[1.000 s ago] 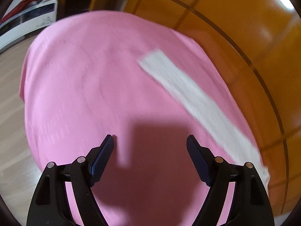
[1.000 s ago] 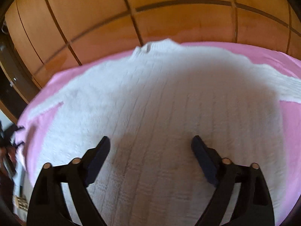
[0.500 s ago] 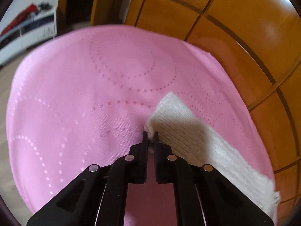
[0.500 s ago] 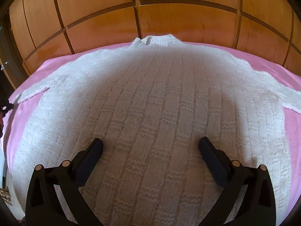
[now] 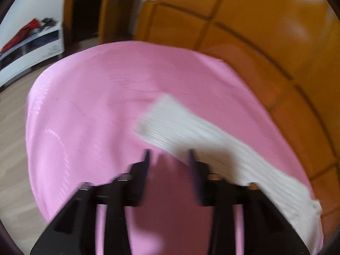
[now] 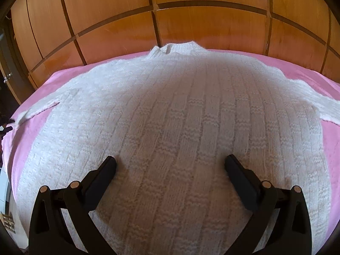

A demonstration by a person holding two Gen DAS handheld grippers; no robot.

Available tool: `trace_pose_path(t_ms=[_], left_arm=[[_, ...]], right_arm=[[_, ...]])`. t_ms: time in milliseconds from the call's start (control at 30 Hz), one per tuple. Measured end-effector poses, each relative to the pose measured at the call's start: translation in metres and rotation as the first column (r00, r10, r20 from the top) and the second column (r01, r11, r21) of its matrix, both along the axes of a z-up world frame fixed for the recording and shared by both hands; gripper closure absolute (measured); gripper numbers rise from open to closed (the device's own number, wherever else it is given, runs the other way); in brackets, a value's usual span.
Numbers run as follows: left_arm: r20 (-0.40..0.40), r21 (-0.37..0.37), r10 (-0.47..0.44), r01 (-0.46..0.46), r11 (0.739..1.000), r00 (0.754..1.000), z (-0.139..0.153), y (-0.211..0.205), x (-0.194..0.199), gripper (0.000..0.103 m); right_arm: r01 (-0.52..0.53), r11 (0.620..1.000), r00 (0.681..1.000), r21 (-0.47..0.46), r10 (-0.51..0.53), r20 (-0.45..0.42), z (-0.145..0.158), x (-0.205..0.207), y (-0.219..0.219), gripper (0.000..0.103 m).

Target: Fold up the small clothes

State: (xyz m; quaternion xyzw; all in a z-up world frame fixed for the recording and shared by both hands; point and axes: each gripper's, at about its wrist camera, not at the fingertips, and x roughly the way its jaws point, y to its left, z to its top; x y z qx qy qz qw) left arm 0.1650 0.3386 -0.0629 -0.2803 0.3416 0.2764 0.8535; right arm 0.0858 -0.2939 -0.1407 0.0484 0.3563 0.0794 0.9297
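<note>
A white knitted sweater point(image 6: 180, 127) lies flat on the pink cloth point(image 6: 331, 161), collar at the far side. Its sleeve point(image 5: 191, 131) stretches across the pink cloth point(image 5: 95, 116) in the left wrist view, cuff toward the middle. My left gripper point(image 5: 169, 159) is open and empty, just short of the sleeve's near edge; the view is blurred. My right gripper point(image 6: 170, 165) is wide open and empty over the sweater's lower body.
An orange wooden panelled wall point(image 6: 191, 17) runs right behind the pink surface and also shows in the left wrist view point(image 5: 265, 31). A white shelf unit point(image 5: 31, 48) with red items stands at the far left beyond wood flooring point(image 5: 12, 148).
My left gripper was shut at the sleeve's cuff half a second ago; it has opened and drawn back, and the sleeve lies free. My right gripper stays open and barely moved.
</note>
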Motion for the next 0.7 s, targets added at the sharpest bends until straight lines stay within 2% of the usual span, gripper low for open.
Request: trace_pose_path(t_ms=[67, 133, 200, 267, 300, 367, 400, 433, 500, 533, 600, 633, 700], left_arm=[[0.056, -0.008, -0.101, 0.101, 0.995, 0.993, 0.011, -0.042, -0.005, 0.047], [0.092, 0.008, -0.221, 0.221, 0.975, 0.971, 0.020, -0.091, -0.008, 0.044], [0.105, 0.038, -0.335, 0.333, 0.942, 0.936, 0.024, -0.137, -0.011, 0.044], [0.107, 0.076, -0.457, 0.451, 0.889, 0.883, 0.025, -0.189, -0.015, 0.044], [0.093, 0.091, -0.502, 0.494, 0.864, 0.860, 0.024, -0.211, -0.016, 0.044], [0.084, 0.101, -0.599, 0.591, 0.800, 0.796, 0.017, -0.257, -0.021, 0.044], [0.073, 0.105, -0.628, 0.620, 0.777, 0.775, 0.013, -0.271, -0.022, 0.044], [0.043, 0.122, -0.666, 0.658, 0.743, 0.744, 0.008, -0.292, -0.024, 0.044], [0.001, 0.139, -0.707, 0.700, 0.700, 0.707, -0.001, -0.316, -0.025, 0.044], [-0.021, 0.136, -0.719, 0.715, 0.686, 0.694, -0.008, -0.326, -0.026, 0.044], [-0.050, 0.121, -0.728, 0.728, 0.675, 0.683, -0.017, -0.338, -0.023, 0.044], [-0.071, 0.120, -0.727, 0.729, 0.674, 0.683, -0.023, -0.342, -0.022, 0.044], [-0.098, 0.131, -0.716, 0.722, 0.679, 0.691, -0.030, -0.345, -0.021, 0.040]], right_arm=[[-0.009, 1.000, 1.000, 0.016, 0.009, -0.006, 0.003, -0.001, -0.003, 0.002], [-0.012, 0.996, 1.000, 0.085, 0.012, -0.003, 0.012, -0.004, -0.015, 0.006], [0.010, 0.984, 1.000, 0.177, -0.011, 0.006, 0.022, -0.009, -0.038, 0.025], [0.073, 0.951, 0.996, 0.302, -0.087, 0.034, 0.036, -0.018, -0.083, 0.036], [0.111, 0.936, 0.991, 0.333, -0.131, 0.040, 0.040, -0.021, -0.103, 0.038], [0.225, 0.894, 0.966, 0.386, -0.257, 0.031, 0.044, -0.027, -0.161, 0.038], [0.269, 0.879, 0.953, 0.394, -0.302, 0.022, 0.044, -0.029, -0.182, 0.044], [0.347, 0.854, 0.926, 0.388, -0.378, 0.003, 0.042, -0.031, -0.214, 0.048], [0.476, 0.786, 0.864, 0.395, -0.501, -0.045, 0.036, -0.034, -0.271, 0.059], [0.550, 0.723, 0.816, 0.417, -0.571, -0.086, 0.030, -0.037, -0.309, 0.061], [0.633, 0.637, 0.748, 0.439, -0.651, -0.133, 0.023, -0.041, -0.359, 0.064], [0.682, 0.588, 0.699, 0.435, -0.699, -0.151, 0.020, -0.044, -0.387, 0.064], [0.728, 0.517, 0.641, 0.451, -0.746, -0.180, 0.017, -0.044, -0.428, 0.065]])
